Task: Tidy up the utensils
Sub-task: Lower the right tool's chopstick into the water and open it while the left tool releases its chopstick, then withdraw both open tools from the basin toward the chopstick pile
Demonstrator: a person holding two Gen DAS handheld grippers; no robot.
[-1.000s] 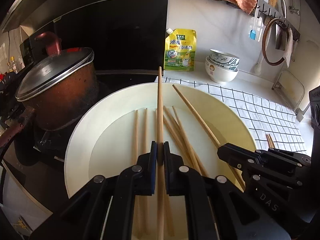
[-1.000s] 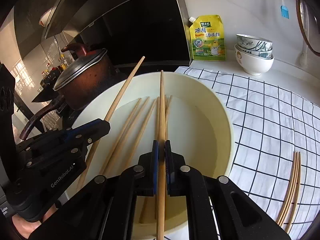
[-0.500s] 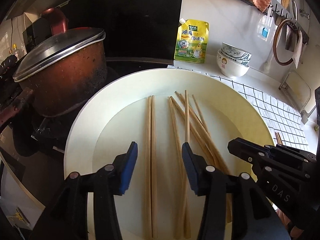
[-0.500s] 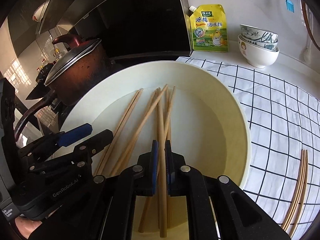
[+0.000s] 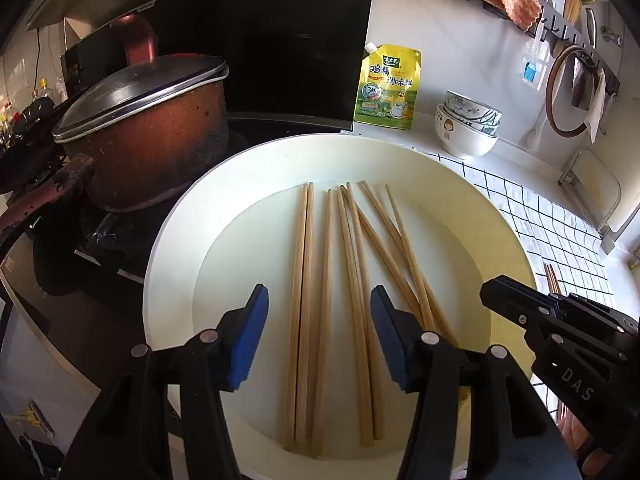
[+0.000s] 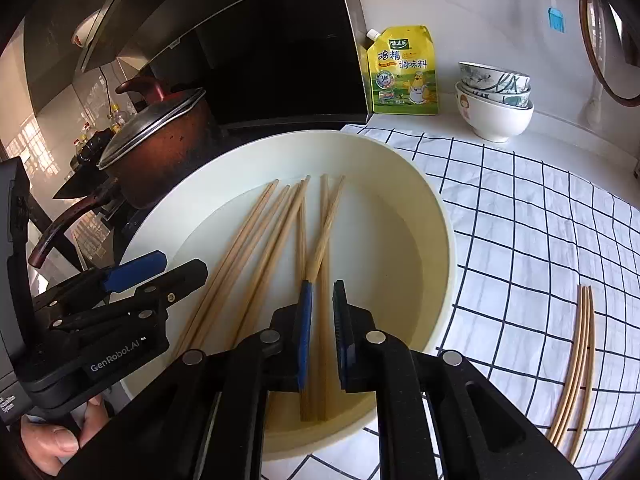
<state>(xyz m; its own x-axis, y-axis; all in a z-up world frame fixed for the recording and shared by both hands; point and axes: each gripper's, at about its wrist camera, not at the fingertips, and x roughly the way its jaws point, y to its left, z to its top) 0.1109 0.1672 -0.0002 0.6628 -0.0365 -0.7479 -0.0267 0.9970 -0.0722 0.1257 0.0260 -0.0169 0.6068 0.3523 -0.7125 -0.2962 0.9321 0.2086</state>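
Pale tan wooden chopsticks [image 5: 316, 292] in cream-white basin [image 5: 500, 216], white cloth w/ black grid [image 6: 532, 216], yellow-green seasoning pouch [image 6: 404, 72], rusty red-brown pot [image 5: 156, 152], blue gripper pads [image 5: 248, 340].

White wall [image 5: 460, 32] sunlit; black hob backsplash [image 5: 280, 40] – perhaps glass; checked cloth [image 6: 540, 220] on counter.

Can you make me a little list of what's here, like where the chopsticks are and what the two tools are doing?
chopsticks in bowl: loose bunch lying flat, some crossing
bowl: wide, cream, beside the pot
chopsticks on cloth: small bundle right of the bowl
left tool: jaws opening over the bowl, gripping nothing
right tool: jaws just parting, chopsticks lying between them
pot: lidded, on the stove
small bowls: stacked by the wall
yellow pouch: standing against the wall
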